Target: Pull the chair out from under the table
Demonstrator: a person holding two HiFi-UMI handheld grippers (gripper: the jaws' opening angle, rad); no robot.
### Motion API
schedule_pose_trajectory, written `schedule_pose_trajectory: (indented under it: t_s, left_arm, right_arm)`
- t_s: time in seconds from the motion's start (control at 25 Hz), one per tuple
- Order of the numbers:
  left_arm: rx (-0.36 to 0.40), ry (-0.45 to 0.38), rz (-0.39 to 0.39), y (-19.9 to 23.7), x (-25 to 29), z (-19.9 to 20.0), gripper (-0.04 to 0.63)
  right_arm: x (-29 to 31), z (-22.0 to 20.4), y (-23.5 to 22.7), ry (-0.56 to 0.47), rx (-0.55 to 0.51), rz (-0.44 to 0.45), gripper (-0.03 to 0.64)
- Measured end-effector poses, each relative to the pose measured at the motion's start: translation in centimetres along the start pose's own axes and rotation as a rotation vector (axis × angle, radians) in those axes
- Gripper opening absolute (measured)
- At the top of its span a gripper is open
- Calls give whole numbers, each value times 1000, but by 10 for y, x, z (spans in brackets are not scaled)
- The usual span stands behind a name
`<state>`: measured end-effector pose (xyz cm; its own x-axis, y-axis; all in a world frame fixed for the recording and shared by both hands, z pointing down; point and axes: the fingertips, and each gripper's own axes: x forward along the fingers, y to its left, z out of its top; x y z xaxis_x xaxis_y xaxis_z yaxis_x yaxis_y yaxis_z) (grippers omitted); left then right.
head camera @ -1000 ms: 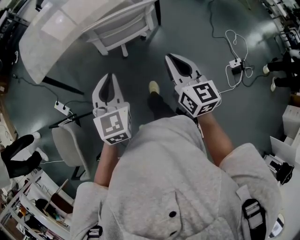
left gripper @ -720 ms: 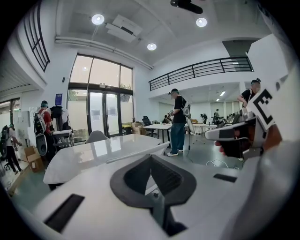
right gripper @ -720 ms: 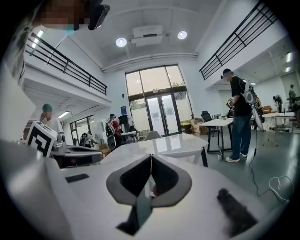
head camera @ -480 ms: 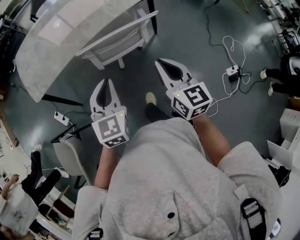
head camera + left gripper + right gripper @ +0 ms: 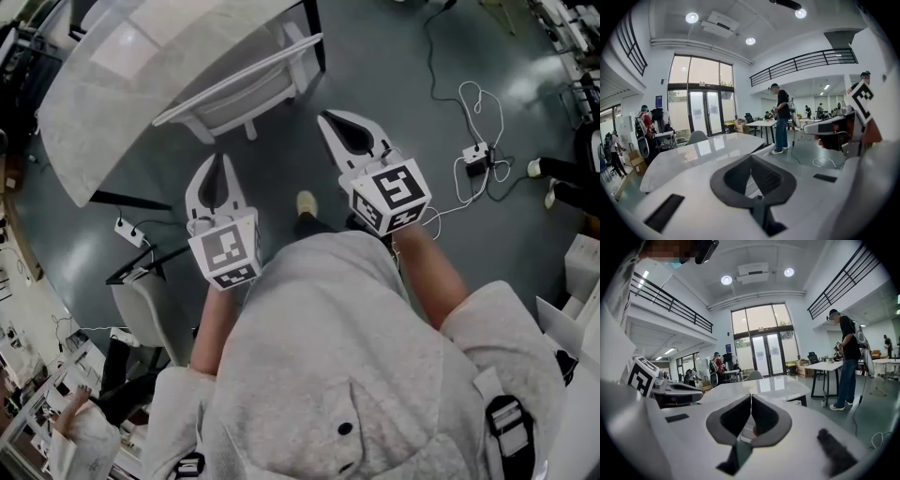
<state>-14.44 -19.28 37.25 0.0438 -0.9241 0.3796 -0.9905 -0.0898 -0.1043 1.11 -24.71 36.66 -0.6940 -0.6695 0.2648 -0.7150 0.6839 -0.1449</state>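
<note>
Chair (image 5: 246,94) tucked under table (image 5: 122,56), just ahead of left gripper (image 5: 219,161) and right gripper (image 5: 326,119), not touched, both pairs of jaws pressed together, holding nothing

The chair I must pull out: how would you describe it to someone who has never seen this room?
Find the big pale table at the head view's upper left. The white chair is pushed in at its near edge. Unlike the pale shell chair at lower left, it has a straight back rail and sits partly under the tabletop.
</note>
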Motion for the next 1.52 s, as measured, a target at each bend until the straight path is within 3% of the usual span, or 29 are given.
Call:
schedule_pose_trajectory:
  t_s: [0.64, 1.08, 1.52]
  left_arm:
    - [23, 32, 26, 19, 41, 14, 14]
    - [36, 83, -44, 64, 84, 3, 15]
    - [172, 163, -185, 87, 134, -5, 17]
  right_arm:
    - [47, 8, -20, 46, -17, 30, 26]
    - [94, 15, -30, 110, -138, -21, 26]
    - [151, -10, -49, 312, -324, 4, 31]
